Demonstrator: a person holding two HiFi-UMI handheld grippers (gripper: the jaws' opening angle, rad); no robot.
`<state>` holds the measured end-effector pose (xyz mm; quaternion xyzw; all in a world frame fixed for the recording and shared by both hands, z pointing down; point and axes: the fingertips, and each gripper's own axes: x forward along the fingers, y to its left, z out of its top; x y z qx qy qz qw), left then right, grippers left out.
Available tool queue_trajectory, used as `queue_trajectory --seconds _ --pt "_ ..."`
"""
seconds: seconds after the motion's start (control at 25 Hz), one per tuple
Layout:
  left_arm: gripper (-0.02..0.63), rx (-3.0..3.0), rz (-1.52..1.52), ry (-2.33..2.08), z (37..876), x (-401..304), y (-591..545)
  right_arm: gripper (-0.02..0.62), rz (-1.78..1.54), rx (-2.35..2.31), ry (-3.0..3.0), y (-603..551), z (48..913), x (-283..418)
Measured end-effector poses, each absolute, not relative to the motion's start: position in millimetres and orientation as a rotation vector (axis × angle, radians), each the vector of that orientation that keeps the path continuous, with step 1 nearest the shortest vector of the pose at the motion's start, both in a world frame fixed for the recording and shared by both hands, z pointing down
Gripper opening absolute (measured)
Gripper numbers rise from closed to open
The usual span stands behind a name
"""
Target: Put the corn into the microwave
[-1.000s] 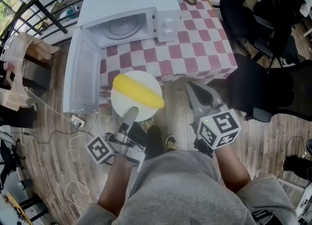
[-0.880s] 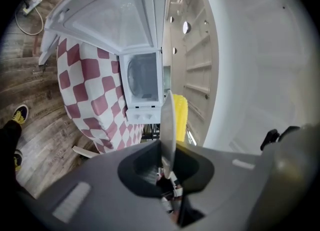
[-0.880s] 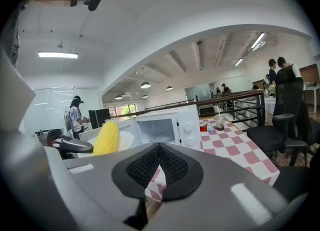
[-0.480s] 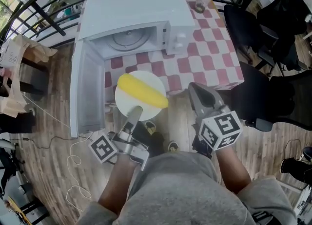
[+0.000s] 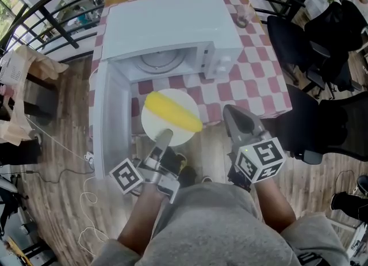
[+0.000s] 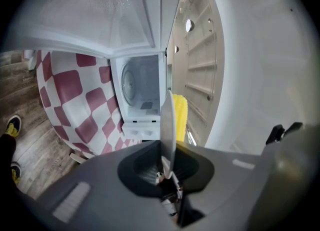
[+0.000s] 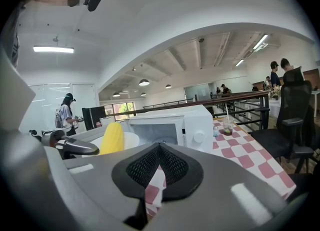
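The left gripper (image 5: 163, 137)'s jaws pinch the plate (image 5: 154, 123)'s rim, holding it level so the corn (image 5: 172, 112) on top can't roll, just before the open microwave (image 5: 172, 29); the right gripper (image 5: 230, 111)'s jaws are closed, empty.

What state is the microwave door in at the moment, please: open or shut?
Open. In the head view the microwave door is swung out wide toward the person, and the turntable inside is in plain sight.

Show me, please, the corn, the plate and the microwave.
corn (image 5: 172, 115), head view, middle of the cob.
plate (image 5: 183, 99), head view, bare part beyond the corn.
microwave (image 5: 172, 23), head view, top panel.
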<state>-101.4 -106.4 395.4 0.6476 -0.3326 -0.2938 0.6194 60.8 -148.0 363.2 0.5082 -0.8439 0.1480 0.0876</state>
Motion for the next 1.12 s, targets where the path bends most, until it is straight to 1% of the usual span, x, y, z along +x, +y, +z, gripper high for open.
queue_trajectory --seconds 0.4,1.12 --pt "0.035 1.474 -0.673 -0.748 401.2 -120.4 -124.1 -0.002 0.444 1.511 -2.508 -166.0 365.8 37.1" --pt "0.035 1.465 -0.654 -0.661 407.2 -130.3 -146.8 -0.002 0.428 1.568 -2.468 -184.6 366.3 16.5"
